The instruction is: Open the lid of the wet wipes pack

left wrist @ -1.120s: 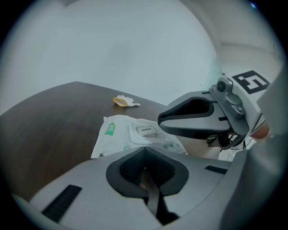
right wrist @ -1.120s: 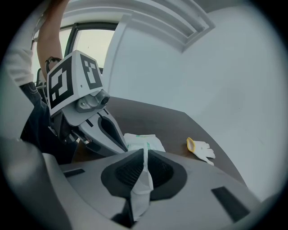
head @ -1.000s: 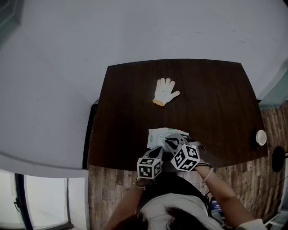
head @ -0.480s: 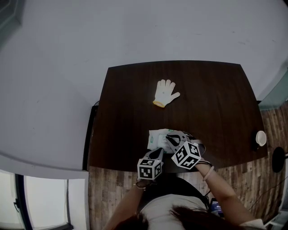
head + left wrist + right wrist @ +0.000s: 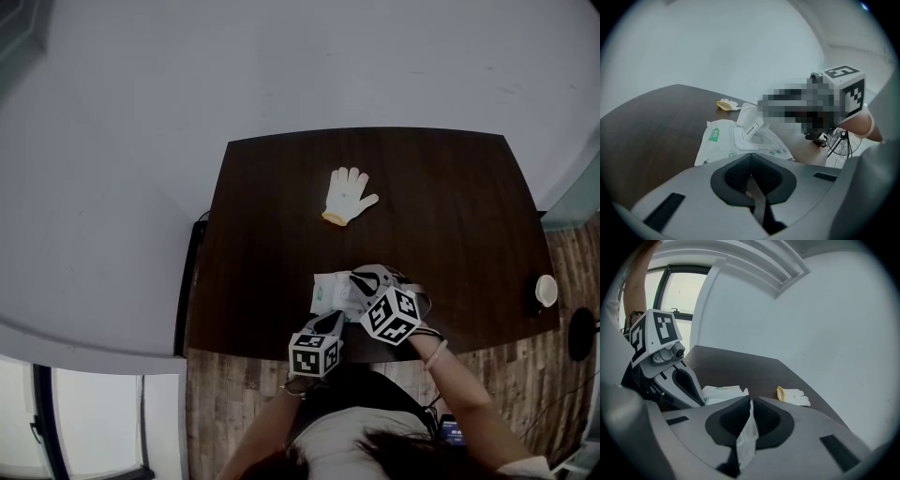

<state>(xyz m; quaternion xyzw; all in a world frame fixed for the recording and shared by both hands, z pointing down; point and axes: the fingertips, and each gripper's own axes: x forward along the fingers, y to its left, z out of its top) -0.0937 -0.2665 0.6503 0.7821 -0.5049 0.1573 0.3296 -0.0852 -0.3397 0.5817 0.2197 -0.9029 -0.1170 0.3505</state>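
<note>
The white wet wipes pack (image 5: pixel 330 291) (image 5: pixel 723 140) (image 5: pixel 721 393) lies near the front edge of the dark table (image 5: pixel 450 216). Its sticker lid (image 5: pixel 751 125), printed OPEN, is peeled up off the opening. My right gripper (image 5: pixel 362 278) (image 5: pixel 750 402) has this thin white flap between its pads, and its jaws are opening slightly. My left gripper (image 5: pixel 330 319) (image 5: pixel 750 157) (image 5: pixel 689 386) is shut at the pack's near edge, pinching the wrapper there. In the left gripper view a mosaic patch hides most of the right gripper.
A white work glove (image 5: pixel 350 195) (image 5: pixel 793 396) (image 5: pixel 727 104) lies further back on the table. Off the table's right side a small white cup (image 5: pixel 545 289) and a black round stand (image 5: pixel 579 333) sit on the wooden floor. A pale wall rises behind the table.
The right gripper has moved up and away from me with the flap, peeling it further off the pack. The left gripper has kept still.
</note>
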